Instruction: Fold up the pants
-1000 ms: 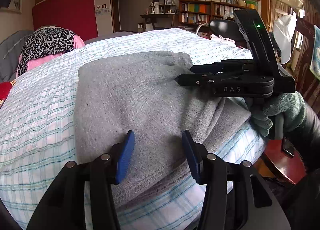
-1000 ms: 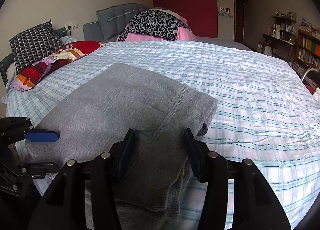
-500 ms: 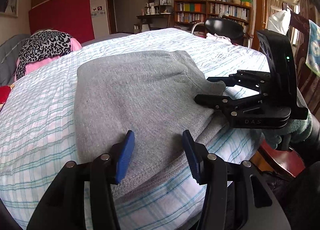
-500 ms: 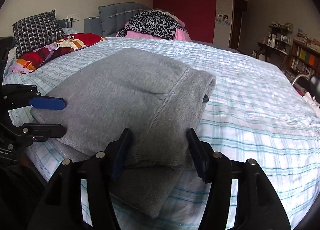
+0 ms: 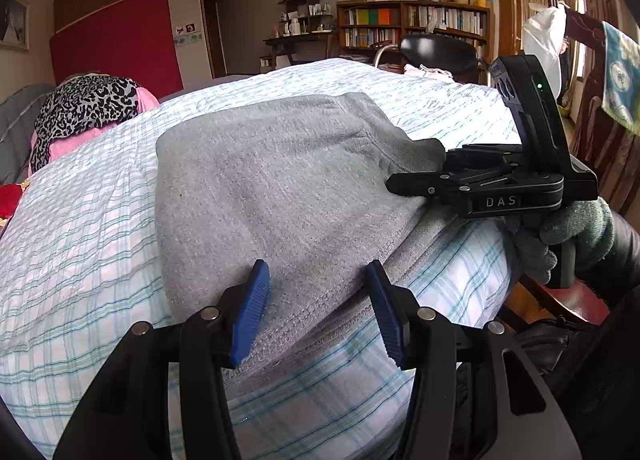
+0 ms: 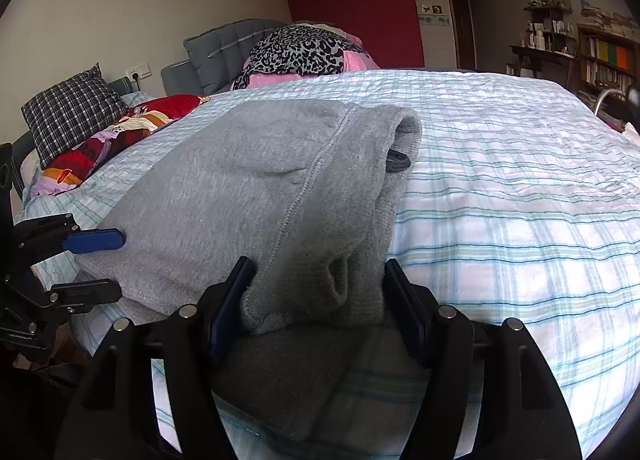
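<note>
The grey pants lie folded in a thick stack on the checked bed sheet, near the bed's edge; they also show in the right wrist view. My left gripper is open, its blue pads on either side of the stack's near hem. My right gripper is open, its jaws around the bunched end of the stack, and it shows in the left wrist view at the stack's right corner. The left gripper shows in the right wrist view.
Leopard and pink bedding and a checked pillow lie at the headboard. Bookshelves and a black chair stand beyond the bed. A gloved hand holds the right gripper beside a wooden chair.
The right gripper has moved back in onto the end of the stack, which now bunches between its jaws. The left gripper has stayed at the near hem.
</note>
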The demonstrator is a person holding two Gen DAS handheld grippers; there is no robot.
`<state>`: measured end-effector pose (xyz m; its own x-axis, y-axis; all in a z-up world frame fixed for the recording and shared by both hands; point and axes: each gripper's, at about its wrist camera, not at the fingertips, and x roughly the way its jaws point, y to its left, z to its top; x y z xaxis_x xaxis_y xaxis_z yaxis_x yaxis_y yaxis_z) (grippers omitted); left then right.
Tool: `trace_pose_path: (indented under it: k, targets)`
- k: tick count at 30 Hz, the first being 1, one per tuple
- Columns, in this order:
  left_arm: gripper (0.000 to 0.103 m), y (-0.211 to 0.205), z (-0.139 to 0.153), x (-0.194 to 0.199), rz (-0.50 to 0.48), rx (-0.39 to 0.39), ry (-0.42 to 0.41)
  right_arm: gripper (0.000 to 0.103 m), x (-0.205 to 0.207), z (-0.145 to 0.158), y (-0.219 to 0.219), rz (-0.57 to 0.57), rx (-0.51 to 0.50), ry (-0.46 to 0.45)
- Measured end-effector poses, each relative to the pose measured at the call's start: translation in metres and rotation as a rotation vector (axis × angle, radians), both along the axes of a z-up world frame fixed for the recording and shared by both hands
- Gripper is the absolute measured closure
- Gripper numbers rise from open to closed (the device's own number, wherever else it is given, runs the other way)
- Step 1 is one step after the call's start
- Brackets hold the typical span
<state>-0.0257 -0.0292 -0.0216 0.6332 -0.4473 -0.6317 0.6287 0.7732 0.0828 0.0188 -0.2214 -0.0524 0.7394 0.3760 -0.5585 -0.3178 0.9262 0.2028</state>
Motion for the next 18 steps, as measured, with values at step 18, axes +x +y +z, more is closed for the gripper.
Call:
trace_pose_path:
  k: [18]
  targets:
    - [0.040, 0.006, 0.011, 0.002, 0.046, 0.001, 0.036, 0.035, -0.002, -0.001, -0.005, -0.023, 0.023, 0.005]
